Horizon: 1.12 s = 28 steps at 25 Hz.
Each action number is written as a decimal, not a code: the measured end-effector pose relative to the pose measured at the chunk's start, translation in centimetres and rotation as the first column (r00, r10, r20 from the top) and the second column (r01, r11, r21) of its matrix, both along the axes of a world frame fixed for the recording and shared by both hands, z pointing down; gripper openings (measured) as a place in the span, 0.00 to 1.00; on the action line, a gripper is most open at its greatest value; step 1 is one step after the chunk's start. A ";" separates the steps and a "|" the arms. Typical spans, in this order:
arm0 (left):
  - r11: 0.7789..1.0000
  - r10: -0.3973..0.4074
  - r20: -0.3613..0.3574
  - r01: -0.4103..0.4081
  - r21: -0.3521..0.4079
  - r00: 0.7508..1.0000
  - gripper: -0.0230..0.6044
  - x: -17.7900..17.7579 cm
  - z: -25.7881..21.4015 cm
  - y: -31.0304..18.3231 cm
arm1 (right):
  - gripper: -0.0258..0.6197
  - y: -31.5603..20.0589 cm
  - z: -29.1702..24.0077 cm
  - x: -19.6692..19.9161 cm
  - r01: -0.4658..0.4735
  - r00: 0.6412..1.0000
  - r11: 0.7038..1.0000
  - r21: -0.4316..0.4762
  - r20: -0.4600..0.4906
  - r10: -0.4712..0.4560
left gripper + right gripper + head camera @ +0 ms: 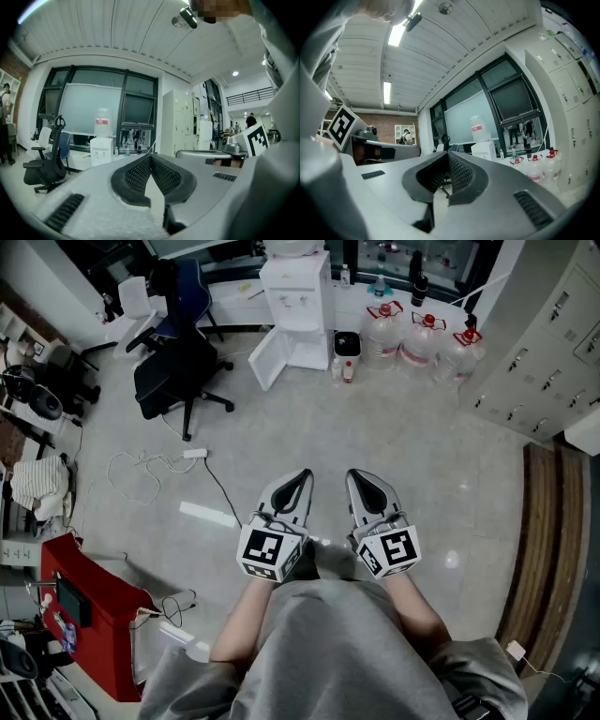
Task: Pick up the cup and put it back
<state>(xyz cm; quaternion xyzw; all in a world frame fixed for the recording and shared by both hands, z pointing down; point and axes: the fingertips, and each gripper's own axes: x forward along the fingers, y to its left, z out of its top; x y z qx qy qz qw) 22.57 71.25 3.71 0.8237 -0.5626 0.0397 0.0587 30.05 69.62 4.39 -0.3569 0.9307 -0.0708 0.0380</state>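
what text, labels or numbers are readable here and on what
No text is readable.
Red label on the water bottle above the dispenser: too blurred to read.
Left marker cube and right marker cube: black-and-white square patterns, no words.

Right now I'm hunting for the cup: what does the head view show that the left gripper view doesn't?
Only the head view: a power strip on the floor, three water jugs and a red box. Only the left gripper view: the ceiling and a person at far left. Both: the water dispenser, the office chair and the left gripper, jaws shut and empty. Neither shows a cup.
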 end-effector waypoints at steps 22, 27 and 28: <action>0.998 0.064 -0.049 -0.065 -0.009 0.997 0.05 -21.0 1.3 -21.7 | 0.06 -21.2 0.5 -20.6 -0.075 0.997 0.997 -0.012 0.005 0.075; 0.996 0.086 -0.064 -0.088 -0.026 0.994 0.05 -23.2 2.5 -25.3 | 0.06 -24.5 2.2 -22.7 -0.094 0.995 0.995 -0.039 -0.022 0.093; 0.995 0.090 -0.066 -0.093 -0.031 0.994 0.05 -23.5 2.9 -26.3 | 0.06 -25.3 2.5 -23.1 -0.097 0.995 0.994 -0.043 -0.024 0.096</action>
